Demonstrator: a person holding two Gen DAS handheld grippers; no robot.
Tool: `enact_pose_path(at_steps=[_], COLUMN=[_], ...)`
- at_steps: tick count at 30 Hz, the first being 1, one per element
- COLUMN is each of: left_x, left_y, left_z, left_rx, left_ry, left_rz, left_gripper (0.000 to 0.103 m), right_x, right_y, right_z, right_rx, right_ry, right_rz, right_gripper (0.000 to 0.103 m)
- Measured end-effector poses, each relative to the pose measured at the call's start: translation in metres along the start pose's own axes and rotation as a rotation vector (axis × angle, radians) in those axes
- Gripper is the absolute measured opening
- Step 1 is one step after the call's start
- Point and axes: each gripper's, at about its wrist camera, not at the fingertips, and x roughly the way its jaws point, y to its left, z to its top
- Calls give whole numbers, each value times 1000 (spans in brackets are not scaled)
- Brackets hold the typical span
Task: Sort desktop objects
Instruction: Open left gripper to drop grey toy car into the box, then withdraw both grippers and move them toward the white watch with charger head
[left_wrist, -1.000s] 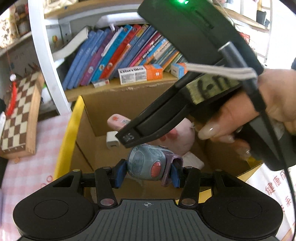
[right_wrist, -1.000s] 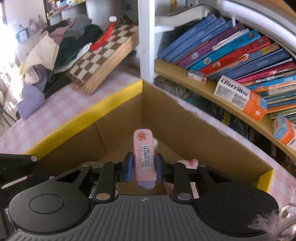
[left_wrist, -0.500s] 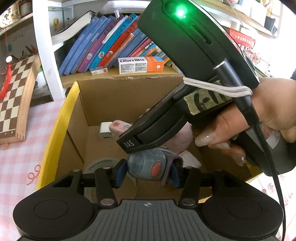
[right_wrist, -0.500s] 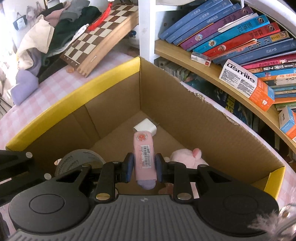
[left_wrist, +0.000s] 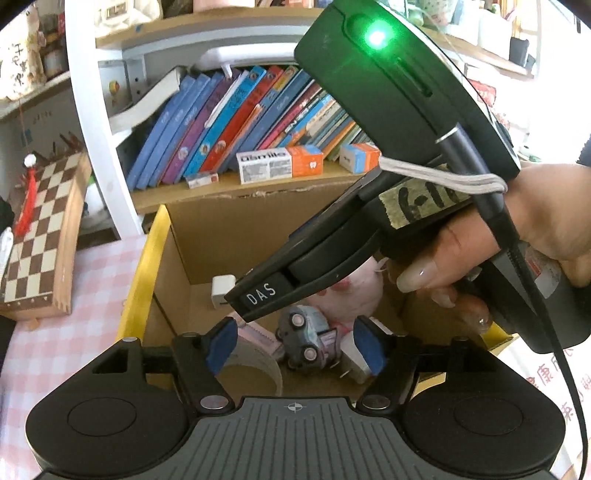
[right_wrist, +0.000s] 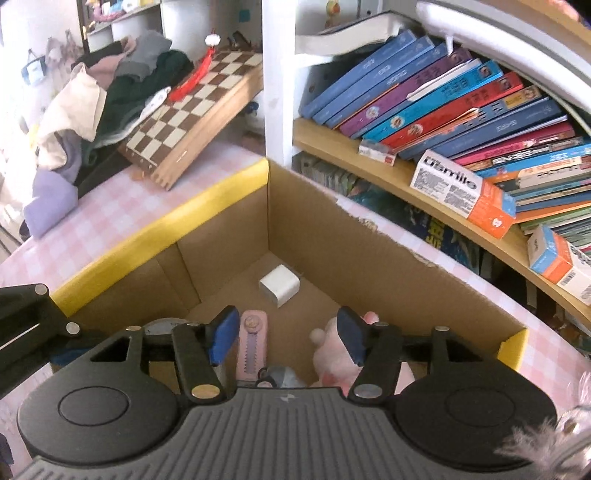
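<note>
You've dropped both loads: toy car (left_wrist: 305, 338) and pink stick (right_wrist: 252, 341) lie boxed, light and rigid, both grippers gaping empty.

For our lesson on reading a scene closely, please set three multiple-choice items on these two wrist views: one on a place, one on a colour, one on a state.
1. Where does the toy car lie?
A. On the bookshelf
B. Inside the cardboard box
C. On the chessboard

2. What colour is the tape along the box's left rim?
A. Yellow
B. Green
C. Red

3. How do the jaws of the two grippers stand?
A. Both shut on objects
B. Only the left open
C. Both open and empty

Answers:
1 B, the car rests on the box floor beside the pink plush.
2 A, that rim shows bright yellow.
3 C, the left gripper and right gripper show spread blue pads holding nothing.
</note>
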Motion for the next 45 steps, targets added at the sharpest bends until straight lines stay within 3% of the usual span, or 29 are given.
enact_pose_path(at_steps=[26, 31, 36, 45], left_x=[-82, -103, -121, -142], left_y=[-7, -5, 1, 21], left_z=[-37, -50, -64, -86], left_rx=[-1, -5, -16, -65], left_ry=[-135, -167, -183, -212], left_rz=[-33, -22, -6, 45], left_gripper=[75, 85, 88, 92], right_x=[-89, -111, -137, -163], right_y=[53, 62, 70, 80], right_z=[-30, -43, -63, -102], right_rx=[56, 75, 121, 224], right_ry=[-166, -206, -260, -319], right_rz=[-129, -165, -204, -294], right_gripper=[65, 70, 80, 87])
